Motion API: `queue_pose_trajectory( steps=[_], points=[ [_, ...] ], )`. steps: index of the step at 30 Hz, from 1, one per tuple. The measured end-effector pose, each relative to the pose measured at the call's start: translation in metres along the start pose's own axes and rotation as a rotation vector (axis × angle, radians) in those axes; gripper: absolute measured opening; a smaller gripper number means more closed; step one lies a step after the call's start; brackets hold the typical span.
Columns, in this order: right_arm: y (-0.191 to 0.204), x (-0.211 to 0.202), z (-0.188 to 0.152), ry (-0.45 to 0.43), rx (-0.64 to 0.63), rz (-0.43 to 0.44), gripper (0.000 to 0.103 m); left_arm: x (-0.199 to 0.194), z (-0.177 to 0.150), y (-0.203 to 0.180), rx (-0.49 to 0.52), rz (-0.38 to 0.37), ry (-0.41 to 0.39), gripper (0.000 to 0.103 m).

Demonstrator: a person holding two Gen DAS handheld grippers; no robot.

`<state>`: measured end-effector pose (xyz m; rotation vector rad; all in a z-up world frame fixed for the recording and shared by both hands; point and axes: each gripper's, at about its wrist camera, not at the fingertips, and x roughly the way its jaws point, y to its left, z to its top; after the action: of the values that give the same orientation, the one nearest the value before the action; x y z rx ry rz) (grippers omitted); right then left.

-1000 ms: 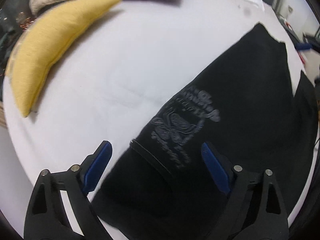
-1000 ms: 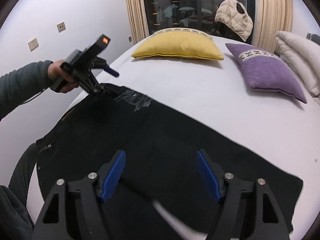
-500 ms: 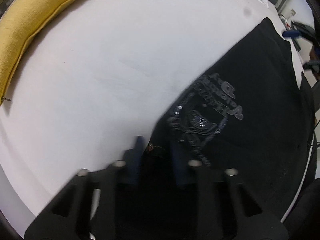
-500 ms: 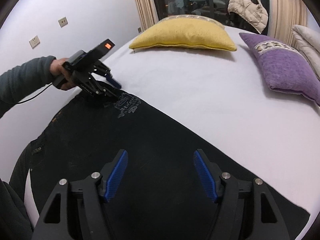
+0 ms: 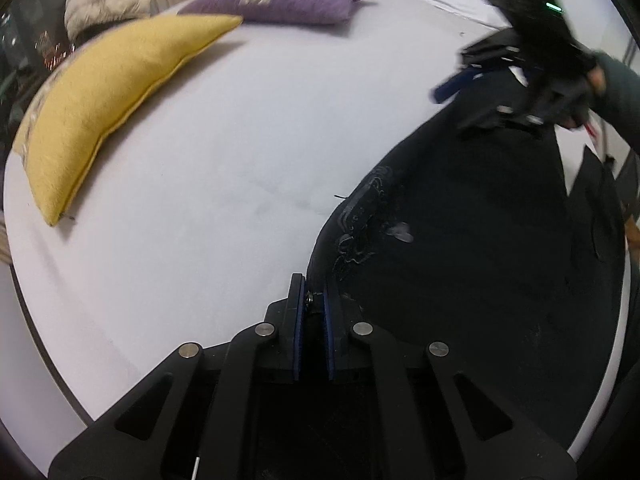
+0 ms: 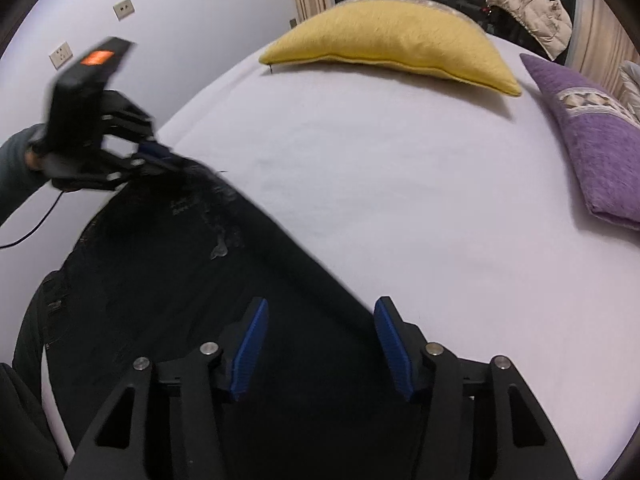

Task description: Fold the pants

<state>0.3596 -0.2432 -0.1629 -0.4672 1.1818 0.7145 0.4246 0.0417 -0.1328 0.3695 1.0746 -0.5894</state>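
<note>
Black pants (image 5: 480,248) with a grey printed logo lie on the white bed (image 5: 240,160). My left gripper (image 5: 311,300) is shut on the pants' waist edge and lifts it off the sheet; it also shows in the right wrist view (image 6: 156,160). My right gripper (image 6: 320,336) is open and low over the pants (image 6: 180,288) leg near its far edge, with fabric between its blue pads (image 6: 250,344). It appears blurred in the left wrist view (image 5: 460,84).
A yellow pillow (image 6: 392,48) and a purple pillow (image 6: 592,148) lie at the head of the bed. A cream puffer jacket (image 6: 528,12) hangs by the dark window. A white wall with sockets (image 6: 60,56) is at the left.
My left gripper has closed on the pants' waist edge and raised it. My right gripper has moved along the leg toward its far edge and stayed open.
</note>
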Motion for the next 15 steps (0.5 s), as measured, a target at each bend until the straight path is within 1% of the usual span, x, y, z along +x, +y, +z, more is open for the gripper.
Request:
queue_pose_trajectory(
  steps=[3, 5, 7, 8, 9, 11, 12, 13, 15],
  points=[
    [-0.004, 0.012, 0.006, 0.051, -0.016, -0.005, 0.058, -0.002, -0.001, -0.008, 0.028, 0.009, -0.021, 0.007],
    [-0.008, 0.018, 0.006, 0.084, -0.018, -0.007, 0.058, -0.016, -0.010, -0.019, 0.024, 0.003, -0.033, 0.007],
    [-0.012, 0.022, 0.007, 0.100, -0.022, -0.011, 0.058, -0.016, -0.009, -0.017, 0.022, -0.002, -0.037, 0.007],
    [-0.013, 0.024, 0.007, 0.105, -0.022, -0.011, 0.058, -0.022, -0.013, -0.026, 0.024, -0.005, -0.040, 0.007],
    [-0.013, 0.025, 0.008, 0.105, -0.027, -0.010, 0.058, -0.022, -0.012, -0.026, 0.027, -0.008, -0.043, 0.007],
    [-0.010, 0.026, 0.010, 0.098, -0.041, 0.001, 0.058, -0.038, -0.021, -0.033, 0.029, -0.014, -0.046, 0.007],
    [-0.008, 0.027, 0.011, 0.095, -0.050, 0.012, 0.058, -0.038, -0.020, -0.033, 0.030, -0.015, -0.047, 0.007],
    [-0.007, 0.029, 0.012, 0.099, -0.057, 0.017, 0.056, -0.041, -0.022, -0.034, 0.030, -0.017, -0.049, 0.007],
    [-0.004, 0.036, 0.014, 0.130, -0.074, 0.027, 0.043, -0.050, -0.028, -0.037, 0.030, -0.021, -0.052, 0.007]
  ],
)
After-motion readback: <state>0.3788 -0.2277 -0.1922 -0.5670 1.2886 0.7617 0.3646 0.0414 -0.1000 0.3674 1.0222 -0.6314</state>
